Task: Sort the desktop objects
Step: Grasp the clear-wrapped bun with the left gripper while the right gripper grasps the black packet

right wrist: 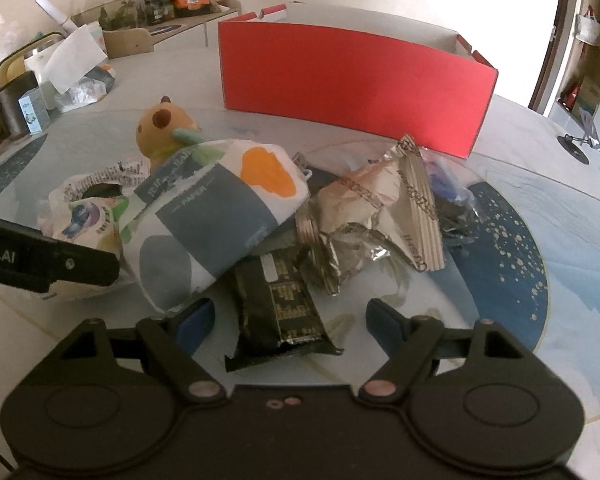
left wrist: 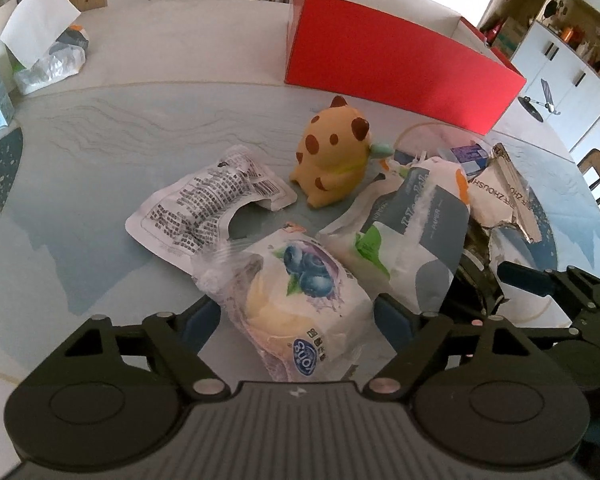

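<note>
1. Directly between the blue pads of the left hand-held gripper [left wrist: 296, 316]: blueberry bread packet [left wrist: 300, 300], long axis running away from the camera, jaws apart on both flanks, pads not seen pressing.
2. Similarly framed by the right hand-held gripper [right wrist: 288, 316]: dark foil packet [right wrist: 284, 300], lying lengthwise on the bench [right wrist: 540, 208], jaws spread wide, no contact visible.
3. Just beyond, leaning across the pile: tissue pack [right wrist: 216, 216], resting over the dark packet's far end and crowding the left pad of the right tool.
4. Right of that: crumpled silver wrapper [right wrist: 372, 208], touching the heap.
5. Further back: flattened white pouch [left wrist: 208, 204], yellow spotted toy [left wrist: 332, 156].
6. Farthest: red box [left wrist: 396, 68], open-topped, probably the sorting target, path toward it crossing the toy.
</note>
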### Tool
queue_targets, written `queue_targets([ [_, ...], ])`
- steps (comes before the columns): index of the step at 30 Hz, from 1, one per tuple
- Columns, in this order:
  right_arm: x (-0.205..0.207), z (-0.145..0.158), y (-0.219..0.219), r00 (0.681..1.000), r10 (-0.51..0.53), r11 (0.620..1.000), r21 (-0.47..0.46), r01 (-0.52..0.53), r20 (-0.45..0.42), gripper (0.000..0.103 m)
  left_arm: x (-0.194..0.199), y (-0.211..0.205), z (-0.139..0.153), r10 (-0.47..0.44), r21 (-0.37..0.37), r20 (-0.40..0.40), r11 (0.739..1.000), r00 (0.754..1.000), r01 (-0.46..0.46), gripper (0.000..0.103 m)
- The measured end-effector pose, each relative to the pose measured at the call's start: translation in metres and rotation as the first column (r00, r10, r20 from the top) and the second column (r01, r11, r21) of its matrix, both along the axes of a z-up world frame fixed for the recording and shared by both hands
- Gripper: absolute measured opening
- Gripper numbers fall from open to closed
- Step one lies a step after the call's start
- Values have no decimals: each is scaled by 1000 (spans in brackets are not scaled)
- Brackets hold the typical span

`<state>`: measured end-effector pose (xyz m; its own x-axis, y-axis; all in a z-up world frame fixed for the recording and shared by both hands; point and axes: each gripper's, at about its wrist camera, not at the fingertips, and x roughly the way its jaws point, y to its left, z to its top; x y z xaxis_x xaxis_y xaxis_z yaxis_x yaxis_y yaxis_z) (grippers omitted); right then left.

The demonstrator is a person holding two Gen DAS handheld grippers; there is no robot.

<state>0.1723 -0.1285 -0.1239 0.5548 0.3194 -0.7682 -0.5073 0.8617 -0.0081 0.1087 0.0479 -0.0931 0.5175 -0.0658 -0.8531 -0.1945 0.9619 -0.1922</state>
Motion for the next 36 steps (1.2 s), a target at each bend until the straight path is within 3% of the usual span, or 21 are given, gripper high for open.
queue_targets([
  [2, 0, 0, 0, 1000, 7, 1000, 4, -7, 1, 76, -1, 1, 0, 4, -8, 1, 1000, 1000, -4, 82],
  [3, -1, 0, 1, 1000, 12, 1000, 6, -12, -2, 60, -2, 1, 1, 6, -11, 1, 1000, 1000, -6, 81],
  [5, -2, 2, 0, 1000, 18, 1000, 15, -18, 3, 45, -3, 2, 1, 7, -13, 3, 1000, 1000, -7, 80],
  [21, -14, 11, -10, 1000, -23, 999, 38, 24, -7, 36, -18, 3, 12, 3, -14, 25, 1000, 1000, -2, 64],
  [36, -34, 35, -17, 999, -44, 996, 77, 42, 22, 36, -37, 2, 36, -18, -19, 82, 1000, 996, 19, 64],
])
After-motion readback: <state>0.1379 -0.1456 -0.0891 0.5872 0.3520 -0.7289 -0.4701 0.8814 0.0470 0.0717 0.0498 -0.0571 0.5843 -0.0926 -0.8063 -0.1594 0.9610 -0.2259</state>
